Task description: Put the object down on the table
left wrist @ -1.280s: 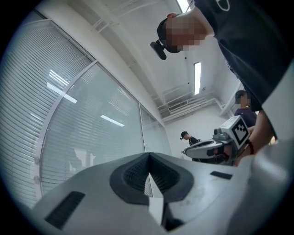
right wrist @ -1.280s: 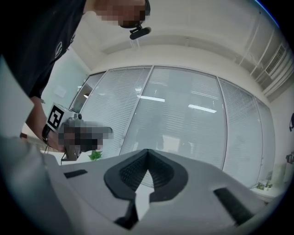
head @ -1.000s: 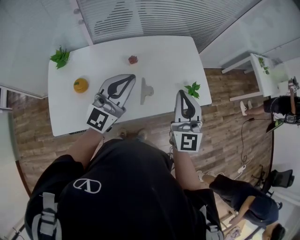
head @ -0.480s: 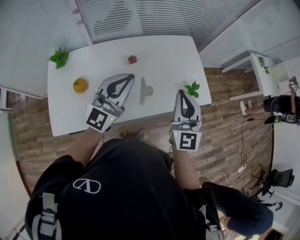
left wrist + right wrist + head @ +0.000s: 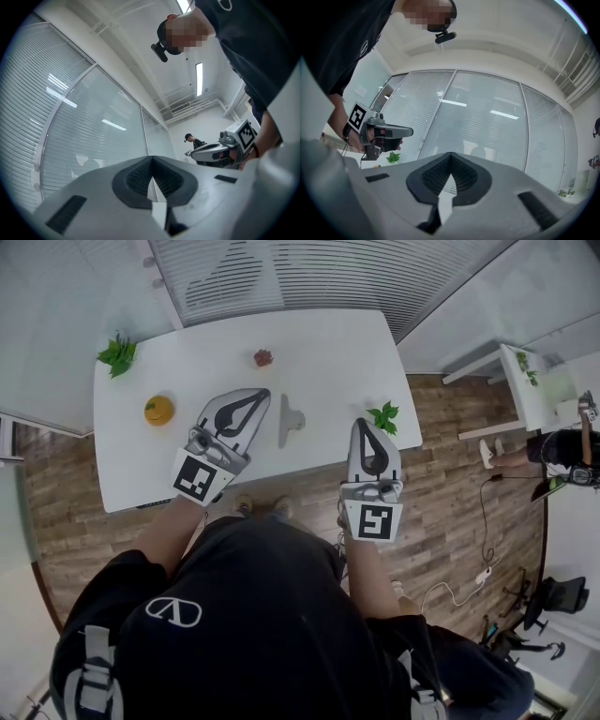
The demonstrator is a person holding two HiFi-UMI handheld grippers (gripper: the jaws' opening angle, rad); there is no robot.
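A grey flat object (image 5: 290, 420) with a short stub on its right side lies on the white table (image 5: 328, 362), between my two grippers. My left gripper (image 5: 265, 395) is shut, and its tips hover just left of that object with nothing in them. My right gripper (image 5: 364, 424) is also shut and empty, near the table's front right edge beside a green leaf sprig (image 5: 383, 416). In the left gripper view the jaws (image 5: 151, 159) meet with nothing between them and point up at a glass wall. The right gripper view shows the same closed jaws (image 5: 450, 154).
On the table lie a green leafy bunch (image 5: 117, 352) at the far left corner, an orange fruit (image 5: 158, 410) at the left and a small red thing (image 5: 263, 357) near the middle back. Wooden floor surrounds the table. A second white table (image 5: 525, 381) stands at the right.
Both grippers stay where they were, shut. In the background at lower right a seated person has left the view.
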